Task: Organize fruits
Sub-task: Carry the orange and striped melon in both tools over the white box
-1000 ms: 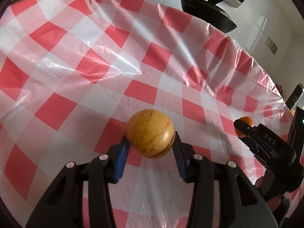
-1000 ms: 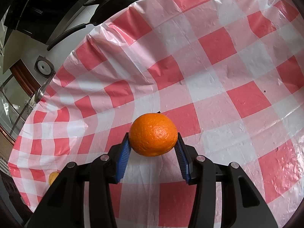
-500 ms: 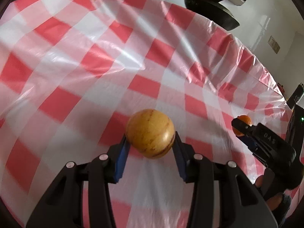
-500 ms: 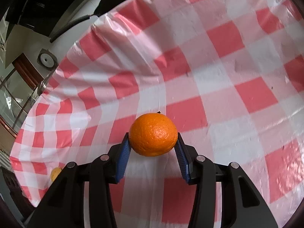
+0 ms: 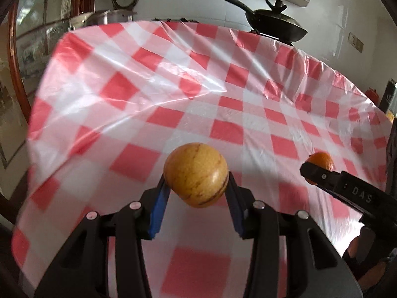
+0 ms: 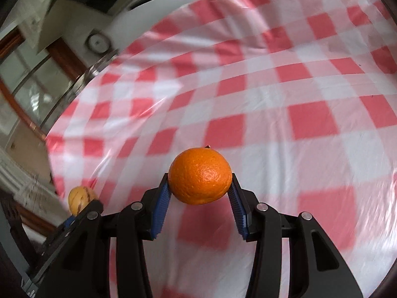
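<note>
The yellow streaked fruit (image 5: 196,175) is sitting clamped between the left gripper (image 5: 197,193) fingers, raised above the checkered surface (image 5: 173,94). The orange (image 6: 200,175) is sitting clamped in the right gripper (image 6: 199,196), alongside. Open cloth is extending ahead to the far edge, where a black pan (image 5: 273,22) is standing.

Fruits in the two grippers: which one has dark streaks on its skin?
The yellow fruit in the left gripper; the orange in the right gripper is plain and dimpled.

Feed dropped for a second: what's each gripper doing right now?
Left gripper: shut on the yellow streaked fruit.
Right gripper: shut on the orange.
</note>
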{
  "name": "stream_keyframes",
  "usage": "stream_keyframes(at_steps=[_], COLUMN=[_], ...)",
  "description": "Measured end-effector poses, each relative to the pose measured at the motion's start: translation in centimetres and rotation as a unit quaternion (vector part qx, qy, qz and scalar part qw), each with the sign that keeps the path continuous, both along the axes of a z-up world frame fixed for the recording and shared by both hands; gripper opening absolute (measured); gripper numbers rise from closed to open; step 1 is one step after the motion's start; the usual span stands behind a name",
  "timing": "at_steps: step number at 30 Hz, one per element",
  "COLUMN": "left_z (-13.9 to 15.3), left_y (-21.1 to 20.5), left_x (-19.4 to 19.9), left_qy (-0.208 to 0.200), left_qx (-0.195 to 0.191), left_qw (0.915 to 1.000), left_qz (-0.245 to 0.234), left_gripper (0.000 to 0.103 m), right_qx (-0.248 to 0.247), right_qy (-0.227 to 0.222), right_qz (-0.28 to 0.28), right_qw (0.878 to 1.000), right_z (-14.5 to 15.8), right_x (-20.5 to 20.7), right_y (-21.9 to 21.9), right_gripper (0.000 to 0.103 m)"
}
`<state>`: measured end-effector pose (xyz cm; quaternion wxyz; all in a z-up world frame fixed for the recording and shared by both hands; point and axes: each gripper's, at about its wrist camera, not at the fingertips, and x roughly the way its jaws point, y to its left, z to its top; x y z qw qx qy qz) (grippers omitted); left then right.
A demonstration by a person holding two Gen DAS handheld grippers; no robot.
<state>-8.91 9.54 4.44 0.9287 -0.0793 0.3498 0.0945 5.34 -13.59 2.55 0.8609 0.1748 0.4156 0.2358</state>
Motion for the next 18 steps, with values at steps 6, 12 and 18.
stream_keyframes(at_steps=[6, 12, 18], left_z=[0.4, 0.9, 0.3], left_y=[0.5, 2.1, 5.7], left_x=[-6.5, -12.7, -19.0], left_qy=[-0.011, -0.024, -0.027], left_qx=[0.026, 0.029, 0.026], left_qw=[0.9996, 0.9993, 0.9987], left_qz=[-0.009, -0.005, 0.036], left_gripper=[0.045, 0.045, 0.045], right_qx=[-0.021, -0.049, -0.076], right_qy=[-0.029, -0.056, -0.087], right_qz=[0.057, 0.122, 0.205], right_qw=[0.998, 0.990, 0.972], right_z=[1.5, 2.5, 3.0], right_x=[-6.0, -11.0, -15.8], right_y=[3.4, 7.1, 11.7], right_gripper=[0.046, 0.046, 0.046])
